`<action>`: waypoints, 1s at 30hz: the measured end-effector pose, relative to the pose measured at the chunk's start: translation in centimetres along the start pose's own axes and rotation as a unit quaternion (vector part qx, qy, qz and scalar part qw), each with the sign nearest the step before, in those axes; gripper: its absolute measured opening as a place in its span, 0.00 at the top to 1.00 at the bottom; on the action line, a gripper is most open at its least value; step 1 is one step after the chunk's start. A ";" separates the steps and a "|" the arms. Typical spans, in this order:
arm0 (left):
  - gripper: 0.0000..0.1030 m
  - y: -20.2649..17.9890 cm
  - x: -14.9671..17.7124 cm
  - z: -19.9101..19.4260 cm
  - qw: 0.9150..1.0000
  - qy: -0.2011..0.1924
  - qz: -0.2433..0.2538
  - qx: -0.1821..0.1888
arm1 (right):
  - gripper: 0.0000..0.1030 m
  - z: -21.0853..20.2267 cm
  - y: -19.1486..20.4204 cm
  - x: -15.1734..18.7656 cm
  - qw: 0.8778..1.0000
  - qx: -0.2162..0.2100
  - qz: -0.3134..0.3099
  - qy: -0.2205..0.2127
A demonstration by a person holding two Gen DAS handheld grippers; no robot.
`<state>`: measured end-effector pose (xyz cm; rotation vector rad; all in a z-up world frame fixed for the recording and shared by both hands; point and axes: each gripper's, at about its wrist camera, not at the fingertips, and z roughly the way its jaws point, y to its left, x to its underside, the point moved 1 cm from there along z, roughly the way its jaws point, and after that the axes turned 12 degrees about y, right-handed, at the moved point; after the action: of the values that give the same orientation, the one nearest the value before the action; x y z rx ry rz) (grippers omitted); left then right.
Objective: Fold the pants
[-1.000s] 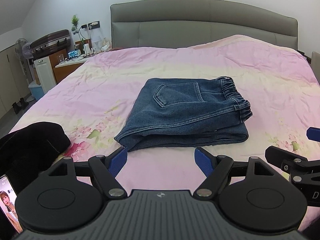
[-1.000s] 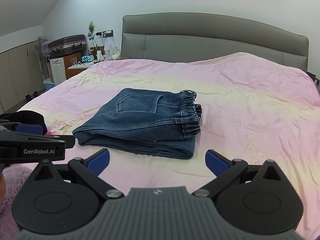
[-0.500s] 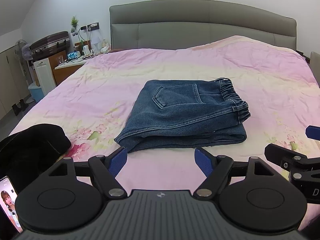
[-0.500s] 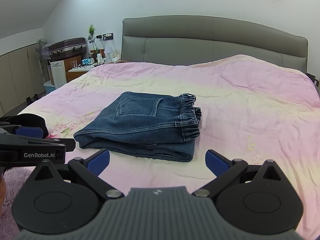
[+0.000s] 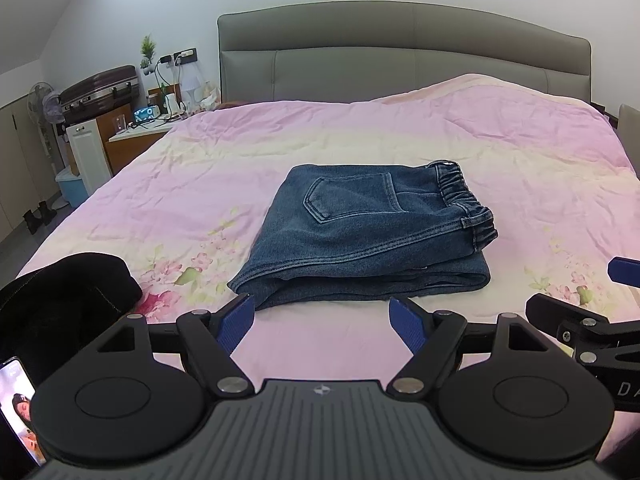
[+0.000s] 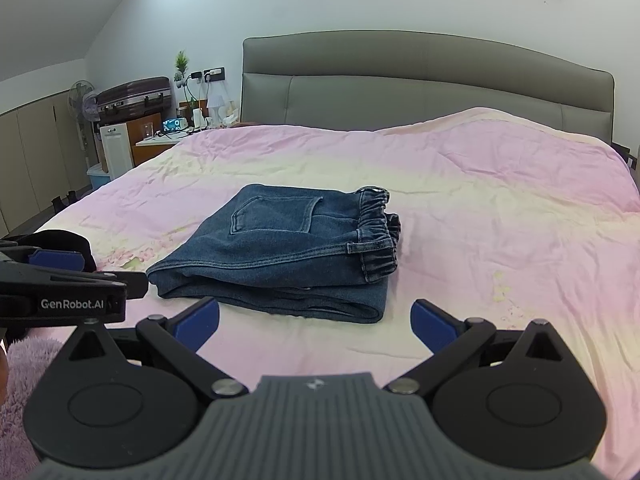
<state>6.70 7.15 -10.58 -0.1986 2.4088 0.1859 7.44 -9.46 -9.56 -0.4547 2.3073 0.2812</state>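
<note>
Both claws point(image 5: 321, 316) point(image 6: 315, 322) pulled back, spread, empty; folded pants point(image 5: 372, 236) untouched, bedspread point(image 5: 520, 168) open around edges.

Pants point(image 5: 368, 236): blue denim, matt, coarse weave, stitched seams. Bed point(image 5: 520, 152) cover: thin pink floral cloth, creased. Headboard point(image 5: 400, 60): smooth grey upholstery, slight sheen. Left hand-held gripper point(image 5: 322, 316): matt black plastic, blue pads, bright metal pivot pins. Suitcase point(image 5: 100, 88): glossy hard shell.

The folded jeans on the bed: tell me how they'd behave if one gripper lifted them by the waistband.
The folded jeans would probably unfold and hang, since the stacked layers lie loose. The thick denim suggests some weight for a single pinch. The gathered elastic waistband likely gives a bunchy, fairly secure hold.
</note>
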 end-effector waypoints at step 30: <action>0.13 0.3 -0.4 -0.3 1.000 -0.003 0.006 0.001 | 0.05 -0.6 0.0 -0.3 1.000 0.001 0.002 -0.007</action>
<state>6.75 7.42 -10.06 -0.1816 2.4045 0.1887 7.22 -9.65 -8.95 -0.4466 2.2939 0.2834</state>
